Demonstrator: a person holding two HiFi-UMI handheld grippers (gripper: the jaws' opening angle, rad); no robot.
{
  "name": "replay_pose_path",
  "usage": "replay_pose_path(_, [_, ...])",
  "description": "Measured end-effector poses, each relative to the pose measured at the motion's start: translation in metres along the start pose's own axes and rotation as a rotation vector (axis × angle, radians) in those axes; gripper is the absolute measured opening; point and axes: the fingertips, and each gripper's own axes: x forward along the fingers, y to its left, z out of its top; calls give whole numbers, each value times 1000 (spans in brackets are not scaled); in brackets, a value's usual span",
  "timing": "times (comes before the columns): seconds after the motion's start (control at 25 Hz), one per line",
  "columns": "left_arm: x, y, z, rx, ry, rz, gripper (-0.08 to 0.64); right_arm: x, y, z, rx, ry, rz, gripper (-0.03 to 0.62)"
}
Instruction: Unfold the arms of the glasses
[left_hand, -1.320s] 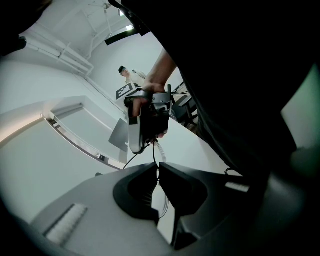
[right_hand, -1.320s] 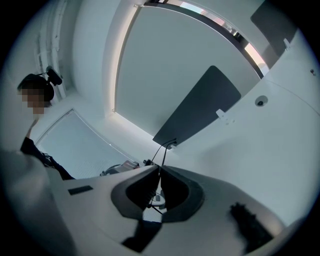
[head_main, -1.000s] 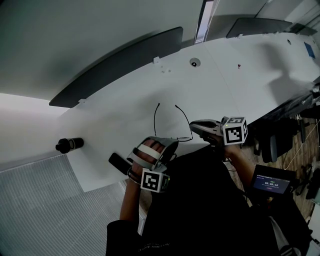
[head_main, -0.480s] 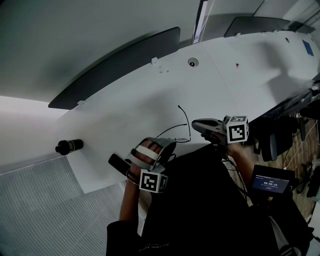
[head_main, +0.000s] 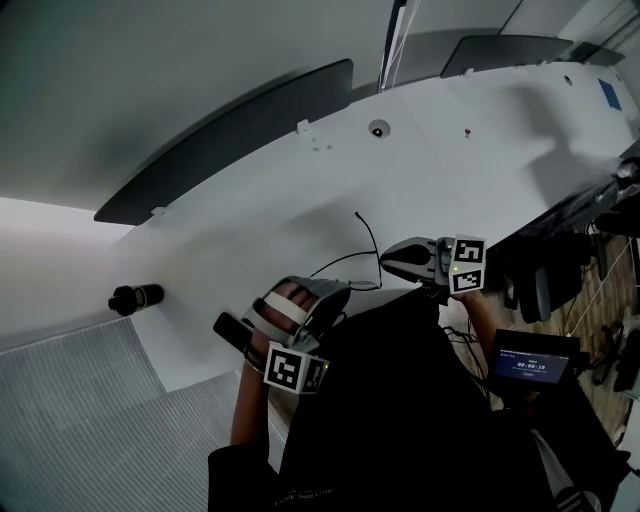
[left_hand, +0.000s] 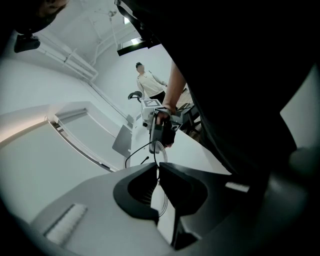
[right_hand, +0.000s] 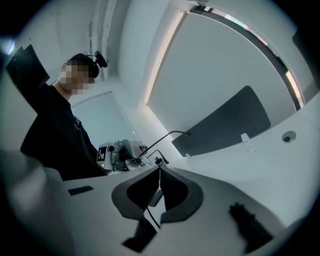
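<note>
The thin black wire glasses (head_main: 370, 240) hang over the near edge of the white table (head_main: 450, 150), held between my two grippers. My left gripper (head_main: 338, 292) is shut on one side of the frame, and its jaws (left_hand: 157, 166) pinch the wire rim (left_hand: 159, 150). My right gripper (head_main: 385, 262) is shut on the other side, its jaws closed on the wire (right_hand: 160, 169). One glasses arm (right_hand: 170, 135) sticks out away from me. The other arm lies low, pointing left toward the left gripper.
A black cylinder (head_main: 135, 296) lies at the table's left edge and a flat black object (head_main: 232, 330) by my left wrist. A dark partition (head_main: 230, 140) runs along the far side. A small screen (head_main: 530, 362) and chairs (head_main: 545, 290) are at the right.
A second ago both glasses arms pointed away from me. Now the left one has swung down and lies across toward the left gripper. The right gripper has rolled; both grippers shifted slightly.
</note>
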Motion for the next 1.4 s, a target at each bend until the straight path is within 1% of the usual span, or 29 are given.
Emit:
replay_pose_path(0.08, [-2, 3, 10, -2, -32, 4, 23, 7, 2, 10, -2, -62, 9, 9])
replay_pose_path(0.2, [-6, 4, 21, -3, -54, -11, 23, 13, 0, 22, -9, -110, 10, 9])
replay_pose_path(0.32, [-6, -3, 27, 25, -78, -37, 23, 12, -8, 33, -10, -158, 4, 8])
replay_pose_path(0.44, [-6, -12, 40, 68, -122, -70, 23, 7, -20, 43, -5, -180, -20, 9])
replay_pose_path(0.56, [-7, -12, 47, 86, -145, -64, 23, 2, -27, 45, -16, -184, -60, 9])
replay_pose_path(0.64, [-8, -8, 46, 62, -140, -46, 23, -5, -35, 42, 5, -201, -115, 9])
replay_pose_path(0.72, [-6, -5, 39, 37, -107, -29, 23, -19, -50, 34, 42, -221, -213, 8])
replay_pose_path(0.8, [-2, -7, 25, 26, -54, -22, 23, -36, -64, 23, 60, -232, -318, 8])
replay_pose_path(0.84, [-1, -8, 17, 22, -28, -22, 23, -42, -66, 17, 56, -230, -356, 6])
replay_pose_path(0.92, [1, -12, 3, 7, 15, -20, 23, -46, -61, 11, 24, -210, -387, 6])
replay_pose_path(1.04, [6, -17, -13, -18, 60, -22, 23, -38, -44, 10, -40, -186, -382, 6])
replay_pose_path(1.2, [13, -26, -22, -4, 92, -42, 23, -21, -19, 17, -104, -179, -335, 6])
replay_pose_path(1.4, [15, -28, -26, -7, 104, -52, 23, -2, 3, 23, -131, -161, -259, 6])
